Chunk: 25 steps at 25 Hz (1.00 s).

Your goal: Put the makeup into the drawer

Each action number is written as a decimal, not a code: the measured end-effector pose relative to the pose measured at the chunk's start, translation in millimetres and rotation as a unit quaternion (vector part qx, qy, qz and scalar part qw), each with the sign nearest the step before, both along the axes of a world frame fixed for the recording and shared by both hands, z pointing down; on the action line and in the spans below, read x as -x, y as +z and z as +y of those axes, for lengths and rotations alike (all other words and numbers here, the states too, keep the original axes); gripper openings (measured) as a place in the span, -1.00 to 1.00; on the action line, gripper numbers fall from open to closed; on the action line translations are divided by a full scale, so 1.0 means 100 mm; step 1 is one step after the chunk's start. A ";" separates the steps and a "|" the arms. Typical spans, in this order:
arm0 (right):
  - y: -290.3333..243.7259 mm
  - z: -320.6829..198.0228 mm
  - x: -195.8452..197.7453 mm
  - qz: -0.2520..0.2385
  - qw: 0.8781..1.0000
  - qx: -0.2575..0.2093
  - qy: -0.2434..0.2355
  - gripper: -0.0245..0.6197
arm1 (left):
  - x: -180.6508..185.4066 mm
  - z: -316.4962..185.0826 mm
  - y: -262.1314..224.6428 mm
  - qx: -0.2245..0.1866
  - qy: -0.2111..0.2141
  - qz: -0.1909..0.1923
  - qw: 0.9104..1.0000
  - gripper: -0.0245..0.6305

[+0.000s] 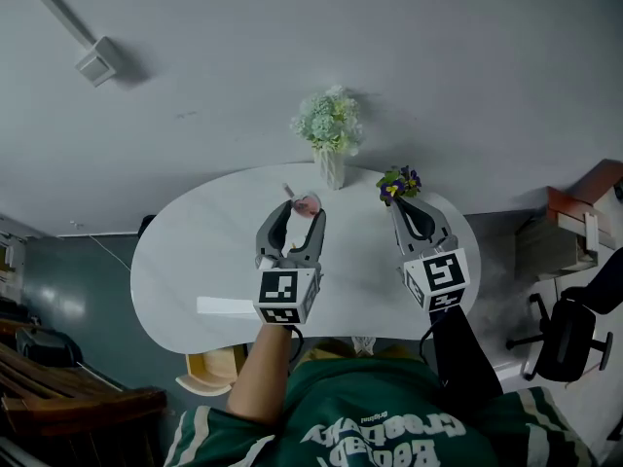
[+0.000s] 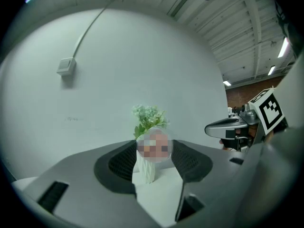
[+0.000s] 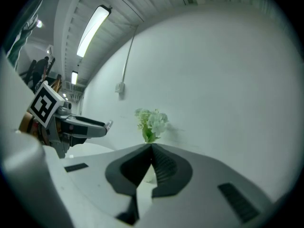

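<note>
Left gripper [image 1: 300, 212] jaws clamped on pink makeup [image 1: 309, 203], over the bench [image 1: 185, 261]. Right gripper [image 3: 151, 147] jaws together, empty. Vase [image 1: 332, 167] ahead of left, purple flowers [image 1: 399, 183] just ahead of right.

Makeup held in the left gripper

The makeup [image 1: 309, 203], a small round piece, pale pink with a lighter patch, is seen gripped between the tips of the left gripper [image 1: 303, 208]. The jaws are set partly apart, one on each side of it. In the head view it is found toward 12 o'clock from the middle of the white table [image 1: 195, 261], over the far part of the top. In the left gripper view the makeup [image 2: 153, 146] is centred between the two dark pads, at 12 o'clock of the gap. There its surface is masked, and no finer detail can be made out.
</note>
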State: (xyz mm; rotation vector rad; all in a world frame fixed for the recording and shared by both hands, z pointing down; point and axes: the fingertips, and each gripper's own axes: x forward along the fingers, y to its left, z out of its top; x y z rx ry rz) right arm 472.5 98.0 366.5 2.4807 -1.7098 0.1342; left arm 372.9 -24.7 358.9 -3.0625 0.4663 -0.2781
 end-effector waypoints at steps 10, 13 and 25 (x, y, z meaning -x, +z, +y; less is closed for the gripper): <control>0.00 -0.91 0.70 -0.005 0.994 -0.010 -0.111 -0.91 | 1.02 -0.55 -0.02 -0.004 -0.105 0.000 0.994 -0.21; -0.03 -1.24 1.05 -0.007 0.988 -0.014 -0.153 -0.91 | 1.47 -0.73 -0.03 -0.007 -0.145 -0.005 0.989 -0.21; -0.11 -2.29 2.86 -0.012 0.950 -0.025 -0.311 -0.91 | 3.33 -1.21 -0.12 -0.016 -0.277 -0.011 0.961 -0.21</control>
